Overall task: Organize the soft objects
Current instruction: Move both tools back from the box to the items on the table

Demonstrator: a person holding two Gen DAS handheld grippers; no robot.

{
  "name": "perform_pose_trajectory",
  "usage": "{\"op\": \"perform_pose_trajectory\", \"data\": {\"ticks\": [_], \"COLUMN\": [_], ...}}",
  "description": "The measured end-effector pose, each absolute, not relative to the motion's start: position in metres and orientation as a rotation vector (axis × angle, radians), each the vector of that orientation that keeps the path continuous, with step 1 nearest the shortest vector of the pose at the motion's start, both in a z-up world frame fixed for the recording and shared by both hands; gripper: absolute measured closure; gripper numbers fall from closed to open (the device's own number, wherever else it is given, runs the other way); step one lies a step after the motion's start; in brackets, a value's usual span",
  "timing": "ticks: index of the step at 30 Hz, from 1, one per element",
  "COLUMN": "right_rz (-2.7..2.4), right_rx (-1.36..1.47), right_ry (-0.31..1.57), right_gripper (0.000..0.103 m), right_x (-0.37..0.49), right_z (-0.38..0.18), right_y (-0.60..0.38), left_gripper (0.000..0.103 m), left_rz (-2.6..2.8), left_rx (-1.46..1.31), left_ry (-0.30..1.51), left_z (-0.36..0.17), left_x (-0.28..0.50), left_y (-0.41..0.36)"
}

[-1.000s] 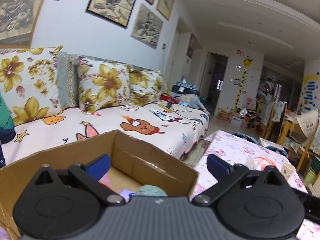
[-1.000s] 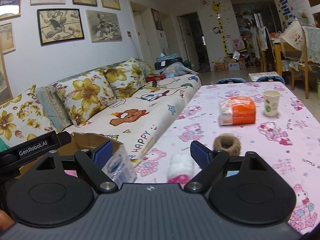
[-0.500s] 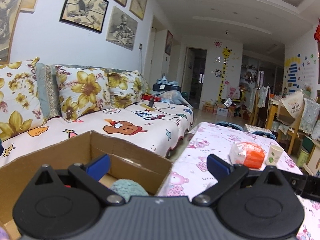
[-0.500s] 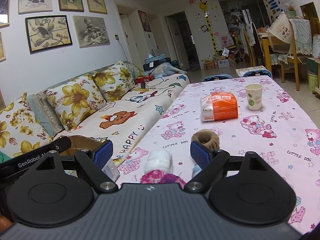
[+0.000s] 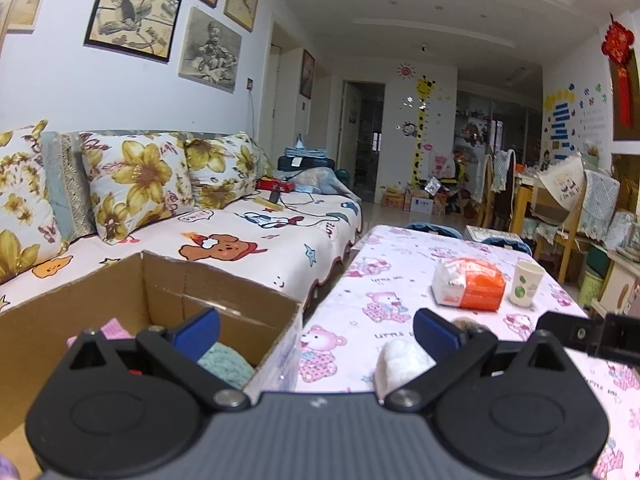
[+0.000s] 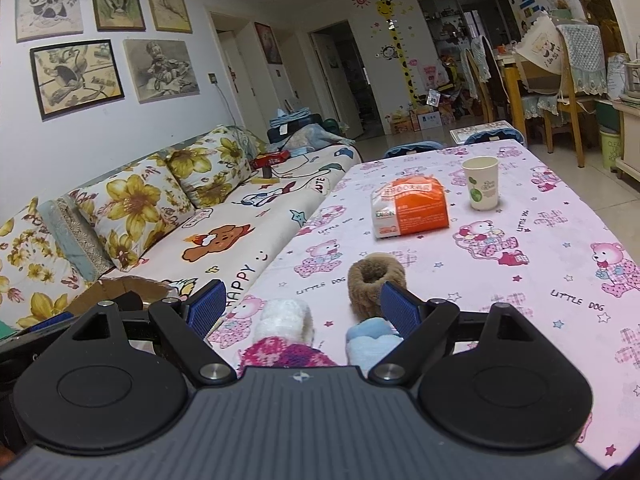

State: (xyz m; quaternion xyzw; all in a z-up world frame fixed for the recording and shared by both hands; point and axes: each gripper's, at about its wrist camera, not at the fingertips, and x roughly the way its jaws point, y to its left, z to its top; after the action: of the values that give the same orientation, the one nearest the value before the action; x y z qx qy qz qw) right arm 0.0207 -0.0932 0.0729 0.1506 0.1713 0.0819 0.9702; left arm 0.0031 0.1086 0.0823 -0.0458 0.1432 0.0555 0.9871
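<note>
Woolly and soft, the small knitted things lie in a loose group on the near part of the bench (image 6: 560,240), which has a pink cloth with bears: a white fluffy piece (image 6: 286,314) touching a pink-and-purple knitted piece (image 6: 286,354), a light blue piece (image 6: 370,338) just beside them, and a brown fuzzy ring (image 6: 374,278) a little farther. All of them look very light and easy to squash, so they should not slip; I think the best hold is across the thick middle of one piece, pressing the fingers deep enough that only one is taken. The right gripper (image 6: 302,306) hangs low over this group with its fingers spread wide, holding nothing. The left gripper (image 5: 316,330) is also wide apart and empty, above the edge between the bench and the cardboard box (image 5: 224,292), where a teal knitted piece (image 5: 224,362) and something pink already lie. Farther on the bench stand an orange tissue pack (image 6: 412,210) and a paper cup (image 6: 482,184), well apart from the soft things.
</note>
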Motion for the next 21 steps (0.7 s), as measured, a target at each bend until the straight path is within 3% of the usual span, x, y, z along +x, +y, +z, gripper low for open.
{"op": "perform_pose_trajectory", "data": {"ticks": [12,21], "right_rz": [0.123,0.076], "right_rx": [0.324,0.319], "right_ry": [0.357,0.405], "right_gripper": [0.000,0.000], "right_x": [0.032,0.051], "right_z": [0.066,0.054], "right_y": [-0.089,-0.084], "left_gripper": [0.001,0.001], "left_rz": [0.063,0.086], "left_rx": [-0.016,0.005], "left_ry": [0.317,0.516], "left_z": [0.074,0.053], "left_x": [0.003,-0.011], "left_y": [0.088,0.068]}}
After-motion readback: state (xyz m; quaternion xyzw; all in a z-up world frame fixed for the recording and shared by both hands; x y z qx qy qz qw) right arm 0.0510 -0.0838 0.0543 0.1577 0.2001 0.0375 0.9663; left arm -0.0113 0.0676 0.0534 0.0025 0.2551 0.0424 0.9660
